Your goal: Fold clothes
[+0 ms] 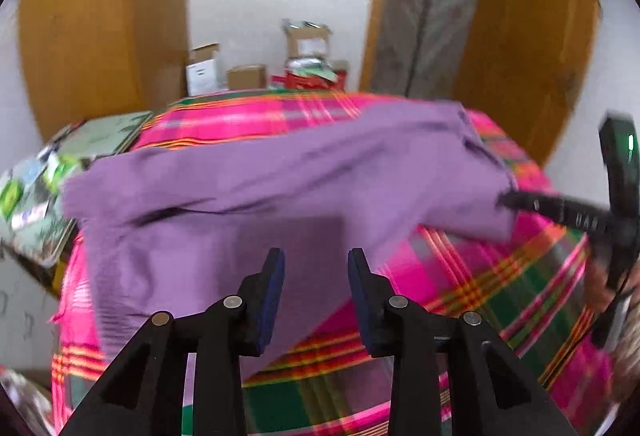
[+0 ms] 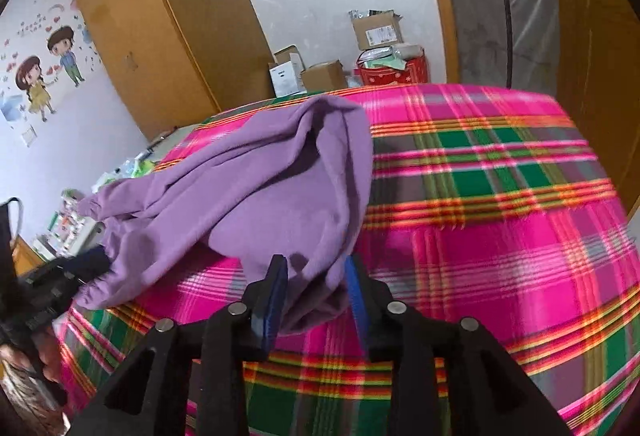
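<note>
A purple garment [image 1: 248, 187] lies stretched across a bed with a pink, green and orange plaid cover [image 1: 492, 276]. My left gripper [image 1: 316, 268] hovers over its near part, jaws apart, nothing between the pads. In the left wrist view the right gripper [image 1: 508, 200] touches the garment's right corner. In the right wrist view the garment [image 2: 256, 187] hangs bunched, and one end of it sits between the jaws of my right gripper [image 2: 316, 272], which stand apart. The plaid cover [image 2: 500, 195] fills the right side. The left gripper [image 2: 60, 276] shows dark at the garment's far end.
Cardboard boxes [image 2: 376, 29] and a red bag [image 2: 392, 71] stand against the white wall behind the bed. A wooden wardrobe [image 2: 160, 35] is to the left, a grey hanging cover [image 2: 500, 3] to the right. Packets and papers [image 1: 36, 187] lie left of the bed.
</note>
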`<state>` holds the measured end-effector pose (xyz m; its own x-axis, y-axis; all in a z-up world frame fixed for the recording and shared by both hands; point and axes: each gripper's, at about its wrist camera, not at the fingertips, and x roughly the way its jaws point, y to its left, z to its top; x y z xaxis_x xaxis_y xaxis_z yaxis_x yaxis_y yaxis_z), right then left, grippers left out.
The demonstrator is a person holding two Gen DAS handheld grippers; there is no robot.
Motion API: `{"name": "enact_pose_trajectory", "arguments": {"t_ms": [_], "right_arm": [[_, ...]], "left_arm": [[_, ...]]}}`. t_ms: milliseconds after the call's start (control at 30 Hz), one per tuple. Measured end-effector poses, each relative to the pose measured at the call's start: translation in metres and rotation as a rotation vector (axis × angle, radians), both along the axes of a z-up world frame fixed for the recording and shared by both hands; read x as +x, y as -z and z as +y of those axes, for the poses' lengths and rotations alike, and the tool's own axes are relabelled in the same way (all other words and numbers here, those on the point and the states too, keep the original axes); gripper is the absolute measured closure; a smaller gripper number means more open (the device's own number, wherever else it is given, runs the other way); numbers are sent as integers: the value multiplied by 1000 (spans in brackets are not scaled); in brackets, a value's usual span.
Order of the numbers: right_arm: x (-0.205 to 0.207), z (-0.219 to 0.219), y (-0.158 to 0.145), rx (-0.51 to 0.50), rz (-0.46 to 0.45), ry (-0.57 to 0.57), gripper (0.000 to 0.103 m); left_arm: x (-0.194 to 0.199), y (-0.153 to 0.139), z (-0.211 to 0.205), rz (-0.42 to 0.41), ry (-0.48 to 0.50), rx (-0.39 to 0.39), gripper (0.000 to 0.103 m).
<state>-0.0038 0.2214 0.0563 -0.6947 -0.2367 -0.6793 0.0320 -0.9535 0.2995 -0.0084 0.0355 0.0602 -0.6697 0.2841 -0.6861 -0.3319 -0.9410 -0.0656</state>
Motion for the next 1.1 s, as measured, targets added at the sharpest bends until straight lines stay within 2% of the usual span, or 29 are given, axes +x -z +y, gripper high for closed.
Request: {"name": "enact_pose_trajectory", "arguments": {"t_ms": [200,367,433,500,600,667,767,1000,1033,1067,1100], "right_arm": [[-8,3,11,-60,-12,8,68],[-15,-3,15,-53,-7,15,69],[-16,-3,13,-44,10,16,77],[-17,-1,12,-48,18,20,80],[-19,1,14,-65,15,21,81],[-21,1,15,-69,13,24,81],[-21,2,15,-78,16,24,81],[-21,0,13,-72,30,12,81],[-21,0,13,-69,31,10,81],[-20,-1,13,-66,31,9,81],[-20,-1,12,-61,34,7,81]], "left_arm": [[-9,13,26,26,-34,-111,69],[-15,23,45,70,-50,-215,69],[-18,27,51,95,-54,-249,69],[-19,32,54,101,-53,-285,69],[-17,34,54,79,-24,-267,69],[-17,32,54,103,-4,-254,69],[-21,35,54,96,-11,-258,69],[-33,47,66,111,-68,-395,69],[-35,46,63,106,-75,-385,69],[-36,45,59,100,-81,-367,73],[-38,43,56,94,-87,-349,86]]}}
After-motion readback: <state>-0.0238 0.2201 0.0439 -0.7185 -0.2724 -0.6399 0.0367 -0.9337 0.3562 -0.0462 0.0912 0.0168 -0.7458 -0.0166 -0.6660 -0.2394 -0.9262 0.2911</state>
